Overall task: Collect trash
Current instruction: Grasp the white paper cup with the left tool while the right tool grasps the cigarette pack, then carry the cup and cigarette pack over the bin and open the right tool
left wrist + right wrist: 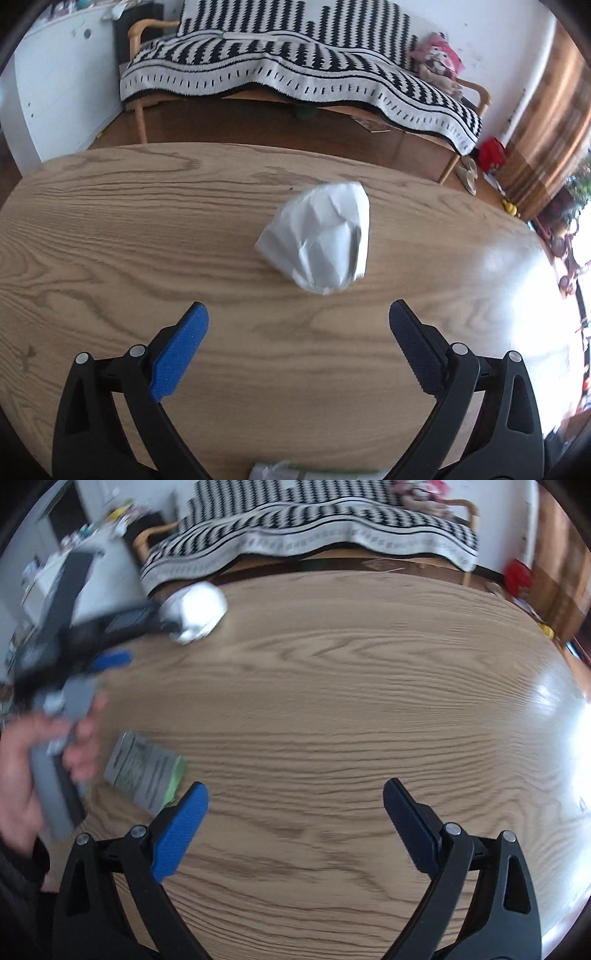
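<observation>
The worry I'd have is that the crumpled paper [319, 236] looks light and springy. If the left gripper [297, 325] comes in low, one finger could nudge the wad away across the smooth table [110, 229] rather than trapping it. In the left wrist view the paper also sits a bit right of the line between the fingers, so a straight push may clip it with the right-hand finger only. Both pairs of fingers are spread wide and hold nothing.

The paper is a white, creased ball with folded facets, lying just above the middle of the left wrist view, ahead of the fingertips and clear of them. In the right wrist view it shows at upper left, close by the left gripper's tip, though blur keeps me from saying whether they touch.

A second piece, a flat grey printed wrapper with a green edge [142, 770], lies at lower left of the right wrist view, just beside the right gripper's [293, 803] left finger. Being flat, it may slide rather than lift.
</observation>
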`<state>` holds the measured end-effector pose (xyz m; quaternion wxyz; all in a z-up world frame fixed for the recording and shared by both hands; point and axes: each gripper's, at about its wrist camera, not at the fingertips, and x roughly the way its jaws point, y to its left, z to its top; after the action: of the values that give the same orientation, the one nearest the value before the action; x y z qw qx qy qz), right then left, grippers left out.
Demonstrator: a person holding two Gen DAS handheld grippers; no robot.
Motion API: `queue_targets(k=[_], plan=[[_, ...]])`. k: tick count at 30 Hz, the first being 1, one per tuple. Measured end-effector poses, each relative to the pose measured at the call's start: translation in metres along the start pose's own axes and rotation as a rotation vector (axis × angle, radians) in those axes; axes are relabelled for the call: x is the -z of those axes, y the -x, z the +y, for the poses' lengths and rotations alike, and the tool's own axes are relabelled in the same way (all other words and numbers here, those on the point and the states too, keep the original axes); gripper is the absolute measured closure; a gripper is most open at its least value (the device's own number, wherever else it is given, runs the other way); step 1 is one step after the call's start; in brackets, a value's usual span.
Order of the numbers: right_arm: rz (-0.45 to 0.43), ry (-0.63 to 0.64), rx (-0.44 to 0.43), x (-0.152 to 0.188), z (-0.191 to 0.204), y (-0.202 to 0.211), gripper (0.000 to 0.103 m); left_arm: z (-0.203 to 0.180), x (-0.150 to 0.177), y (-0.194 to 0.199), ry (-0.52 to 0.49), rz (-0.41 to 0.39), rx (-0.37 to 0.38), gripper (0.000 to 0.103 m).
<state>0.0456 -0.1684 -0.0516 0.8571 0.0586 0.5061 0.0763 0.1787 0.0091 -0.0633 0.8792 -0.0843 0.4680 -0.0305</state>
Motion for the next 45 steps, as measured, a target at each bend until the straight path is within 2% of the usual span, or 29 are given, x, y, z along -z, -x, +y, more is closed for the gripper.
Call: queue_targets(k=[5,10,11,12,14,19,20,23,29,32,34,35,36,39,42,45], plan=[[0.026,0.111,-0.021,0.006,0.028,-0.009,0.011,-0.014,-0.018,-0.032,0.001,0.043,-0.027,0.008],[0.030,0.187,-0.063,0.008,0.045,-0.013,0.011,-0.008,-0.030,-0.054,0.037,0.064,-0.050,0.008],[0.032,0.203,-0.073,0.009,0.048,-0.015,0.011,-0.007,-0.031,-0.054,0.038,0.058,-0.042,0.011],[0.035,0.214,-0.079,0.007,0.051,-0.018,0.011,-0.006,-0.032,-0.054,0.028,0.053,-0.035,0.033],[0.044,0.247,-0.101,0.007,0.059,-0.025,0.011,-0.006,-0.032,-0.049,-0.015,0.036,-0.051,0.037],[0.058,0.322,-0.131,0.005,0.078,-0.042,0.011,0.007,-0.030,-0.029,-0.023,0.014,-0.058,0.039],[0.053,0.347,-0.123,0.006,0.083,-0.046,0.007,0.012,-0.029,-0.022,-0.018,0.011,-0.060,0.039],[0.030,0.428,-0.093,0.006,0.102,-0.054,0.006,0.028,-0.026,0.001,-0.001,0.008,-0.059,0.038],[0.017,0.472,-0.124,-0.010,0.126,-0.071,0.006,0.065,-0.011,0.045,0.073,-0.007,-0.032,0.038],[0.014,0.478,-0.130,-0.017,0.135,-0.078,0.006,0.080,0.000,0.061,0.105,-0.019,-0.043,0.038],[-0.001,0.474,-0.136,-0.020,0.141,-0.078,0.015,0.085,0.007,0.069,0.116,-0.025,-0.049,0.038],[-0.019,0.469,-0.142,-0.020,0.142,-0.074,0.034,0.087,0.011,0.071,0.119,-0.023,-0.052,0.038],[-0.017,0.459,-0.135,-0.021,0.144,-0.071,0.042,0.088,0.013,0.073,0.121,-0.021,-0.052,0.038],[-0.007,0.418,-0.152,-0.019,0.136,-0.060,0.045,0.085,0.021,0.075,0.109,-0.018,-0.056,0.038],[-0.031,0.384,-0.110,-0.020,0.115,-0.043,0.045,0.073,0.025,0.077,0.077,-0.020,-0.057,0.038],[-0.062,0.310,-0.074,-0.022,0.084,-0.023,0.045,0.046,0.028,0.077,0.019,-0.022,-0.043,0.038]])
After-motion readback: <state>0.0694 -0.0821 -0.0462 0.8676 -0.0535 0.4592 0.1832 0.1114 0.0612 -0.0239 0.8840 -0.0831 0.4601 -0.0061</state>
